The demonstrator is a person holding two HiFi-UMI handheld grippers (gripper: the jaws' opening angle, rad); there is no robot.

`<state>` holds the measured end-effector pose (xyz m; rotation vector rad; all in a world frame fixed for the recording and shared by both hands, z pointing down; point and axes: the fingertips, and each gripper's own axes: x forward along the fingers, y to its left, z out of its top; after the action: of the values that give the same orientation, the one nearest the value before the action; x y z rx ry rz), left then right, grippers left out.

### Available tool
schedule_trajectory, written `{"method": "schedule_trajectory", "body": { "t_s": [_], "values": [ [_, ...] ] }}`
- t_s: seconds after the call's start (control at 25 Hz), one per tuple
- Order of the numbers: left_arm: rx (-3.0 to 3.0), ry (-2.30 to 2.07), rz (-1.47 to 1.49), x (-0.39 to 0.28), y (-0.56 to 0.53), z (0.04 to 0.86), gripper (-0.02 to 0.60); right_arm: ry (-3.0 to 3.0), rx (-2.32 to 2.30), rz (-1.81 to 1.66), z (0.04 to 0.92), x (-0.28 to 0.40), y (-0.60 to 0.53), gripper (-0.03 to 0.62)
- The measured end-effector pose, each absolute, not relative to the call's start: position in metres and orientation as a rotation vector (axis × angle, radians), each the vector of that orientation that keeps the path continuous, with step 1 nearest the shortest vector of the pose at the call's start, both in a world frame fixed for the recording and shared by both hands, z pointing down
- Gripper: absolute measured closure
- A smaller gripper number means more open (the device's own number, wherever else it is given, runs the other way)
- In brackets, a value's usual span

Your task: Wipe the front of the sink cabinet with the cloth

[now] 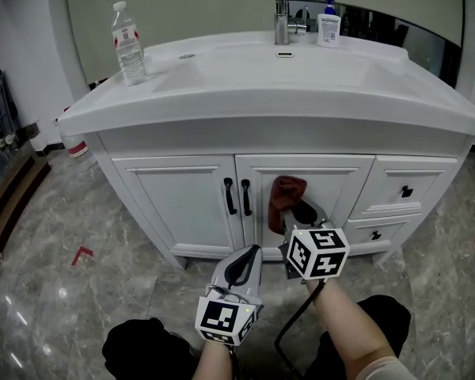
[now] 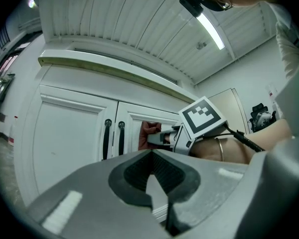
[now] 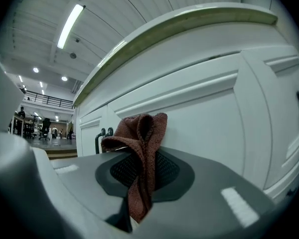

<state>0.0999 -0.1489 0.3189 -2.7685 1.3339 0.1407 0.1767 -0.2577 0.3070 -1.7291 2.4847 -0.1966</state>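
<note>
The right gripper [image 1: 304,214] has its jaws squeezed shut on the brown cloth [image 1: 284,195]. The cloth touches the front of the white sink cabinet [image 1: 182,204], in the middle of the frame. The left gripper [image 1: 249,253] is just below and to the left, its jaws closed together with nothing in them.

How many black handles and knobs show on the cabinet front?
4. The left door's handle and right door's handle, side by side at the centre; upper drawer's knob; lower drawer's knob. The right gripper and cloth may hide more.
</note>
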Motion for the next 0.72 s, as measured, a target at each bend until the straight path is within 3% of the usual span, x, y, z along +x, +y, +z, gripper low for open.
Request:
{"method": "schedule_trajectory", "body": {
  "t_s": [0.72],
  "values": [
    [-2.812, 1.263, 0.102, 0.174, -0.142, 0.331, 0.581, 2.287, -2.076, -0.112, 0.312, 0.329, -0.225, 0.512]
  ]
}}
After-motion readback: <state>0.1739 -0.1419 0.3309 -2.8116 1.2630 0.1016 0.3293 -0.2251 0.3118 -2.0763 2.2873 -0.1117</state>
